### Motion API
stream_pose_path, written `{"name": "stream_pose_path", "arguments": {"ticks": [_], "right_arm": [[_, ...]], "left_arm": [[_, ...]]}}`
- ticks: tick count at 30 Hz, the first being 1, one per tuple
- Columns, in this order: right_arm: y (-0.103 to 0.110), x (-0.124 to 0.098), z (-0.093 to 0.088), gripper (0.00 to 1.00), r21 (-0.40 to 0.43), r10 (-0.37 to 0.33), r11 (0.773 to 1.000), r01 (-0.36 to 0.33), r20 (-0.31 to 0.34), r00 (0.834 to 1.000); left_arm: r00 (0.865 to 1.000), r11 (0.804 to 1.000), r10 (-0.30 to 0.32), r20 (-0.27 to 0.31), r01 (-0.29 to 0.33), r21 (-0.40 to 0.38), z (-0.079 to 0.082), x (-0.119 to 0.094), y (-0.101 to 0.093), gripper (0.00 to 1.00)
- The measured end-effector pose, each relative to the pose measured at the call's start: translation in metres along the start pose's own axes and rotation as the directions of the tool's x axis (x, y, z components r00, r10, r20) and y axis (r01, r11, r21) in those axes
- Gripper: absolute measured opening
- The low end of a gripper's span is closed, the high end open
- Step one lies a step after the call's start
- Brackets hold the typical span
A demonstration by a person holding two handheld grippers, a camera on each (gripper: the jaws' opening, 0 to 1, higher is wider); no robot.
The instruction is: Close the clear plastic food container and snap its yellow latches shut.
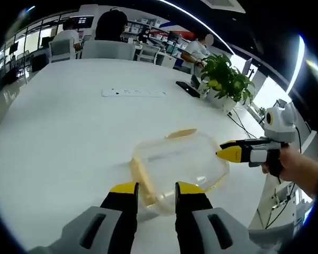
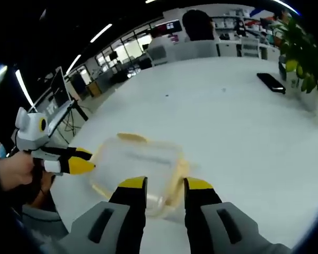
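The clear plastic food container (image 1: 177,164) lies on the white table (image 1: 69,137), its lid resting on top. One yellow latch (image 1: 181,133) sticks out at its far edge, another (image 1: 138,172) along its left side. My left gripper (image 1: 156,189) is open, its yellow tips just short of the container's near corner. The right gripper (image 1: 228,153) reaches in from the right, held by a hand (image 1: 294,166), its tip close to the container's right edge. In the right gripper view my right gripper (image 2: 166,185) is open at the container (image 2: 140,164), and the left gripper (image 2: 79,161) points at it from the left.
A white power strip (image 1: 133,92), a black phone (image 1: 187,88) and a potted plant (image 1: 225,79) sit farther back on the table. People sit on chairs (image 1: 108,50) at the far end. The table's edge runs close behind the container (image 2: 69,201).
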State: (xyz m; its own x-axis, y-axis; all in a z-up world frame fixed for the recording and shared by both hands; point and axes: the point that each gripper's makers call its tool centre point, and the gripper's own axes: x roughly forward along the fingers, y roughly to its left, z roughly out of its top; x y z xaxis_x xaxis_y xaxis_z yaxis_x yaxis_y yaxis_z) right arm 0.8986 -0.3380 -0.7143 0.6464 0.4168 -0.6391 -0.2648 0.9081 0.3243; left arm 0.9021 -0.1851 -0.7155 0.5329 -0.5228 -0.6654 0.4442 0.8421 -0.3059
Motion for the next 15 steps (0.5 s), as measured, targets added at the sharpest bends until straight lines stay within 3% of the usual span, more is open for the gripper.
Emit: {"name": "stream_pose_path", "arguments": {"ticks": [15], "right_arm": [[0.0001,-0.0003,-0.0036,0.24,0.124,-0.01,0.992,0.009,0.013,1.0]], "left_arm": [[0.998,0.995,0.049,0.029,-0.047,-0.092,-0.0001,0.0024,0.0014,0.21]]}}
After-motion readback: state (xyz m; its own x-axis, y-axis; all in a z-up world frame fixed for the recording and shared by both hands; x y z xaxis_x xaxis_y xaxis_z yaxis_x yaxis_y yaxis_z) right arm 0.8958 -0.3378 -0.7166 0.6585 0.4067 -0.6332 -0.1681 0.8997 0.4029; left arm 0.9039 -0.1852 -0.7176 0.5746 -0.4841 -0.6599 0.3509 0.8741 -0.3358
